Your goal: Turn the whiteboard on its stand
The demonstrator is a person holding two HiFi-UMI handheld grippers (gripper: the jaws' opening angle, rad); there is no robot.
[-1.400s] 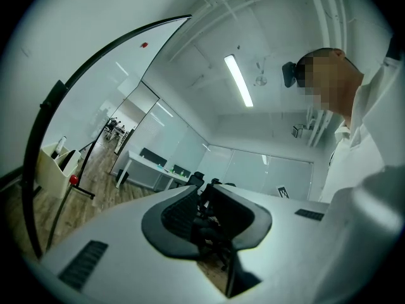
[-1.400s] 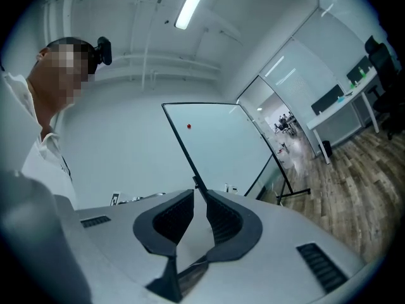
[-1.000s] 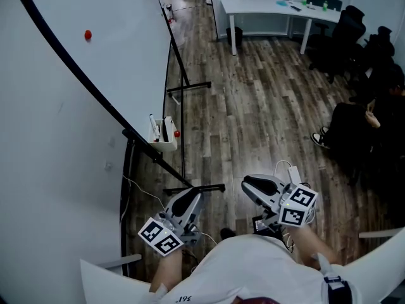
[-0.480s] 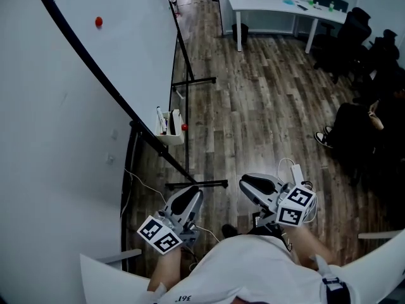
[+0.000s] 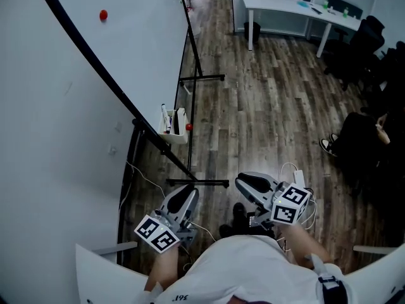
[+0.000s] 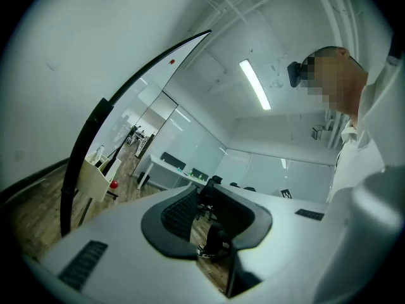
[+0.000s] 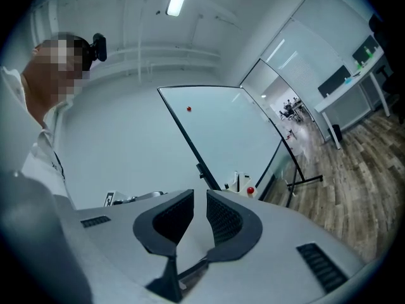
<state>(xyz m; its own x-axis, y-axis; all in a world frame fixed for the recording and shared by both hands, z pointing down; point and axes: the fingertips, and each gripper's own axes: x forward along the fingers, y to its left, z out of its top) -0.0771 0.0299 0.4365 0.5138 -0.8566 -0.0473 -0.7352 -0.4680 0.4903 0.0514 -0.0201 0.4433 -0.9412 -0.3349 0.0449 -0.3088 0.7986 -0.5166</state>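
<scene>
The whiteboard [image 5: 126, 49] leans at the upper left of the head view, its black frame edge [image 5: 107, 84] running down to a pivot on the stand [image 5: 193, 182]. A red magnet [image 5: 103, 15] sticks on its face, and a white marker tray [image 5: 172, 126] hangs at its lower corner. My left gripper [image 5: 183, 195] and right gripper [image 5: 243, 183] hover low by my body, apart from the board. Both hold nothing. The left gripper view shows the board's edge [image 6: 101, 113] beyond its narrowly parted jaws [image 6: 202, 198]. In the right gripper view the board [image 7: 234, 132] stands past a slim gap [image 7: 199, 201].
A white desk [image 5: 297, 8] with a dark bin [image 5: 252, 30] beneath stands at the back. Black office chairs [image 5: 373, 37] and a seated person's legs [image 5: 354, 138] fill the right side. Cables [image 5: 142, 176] trail on the wood floor by the stand's feet.
Both grippers have sunk a little in the picture, nearer my body. The board, its tray and the stand now sit further right in the view. The jaws look the same.
</scene>
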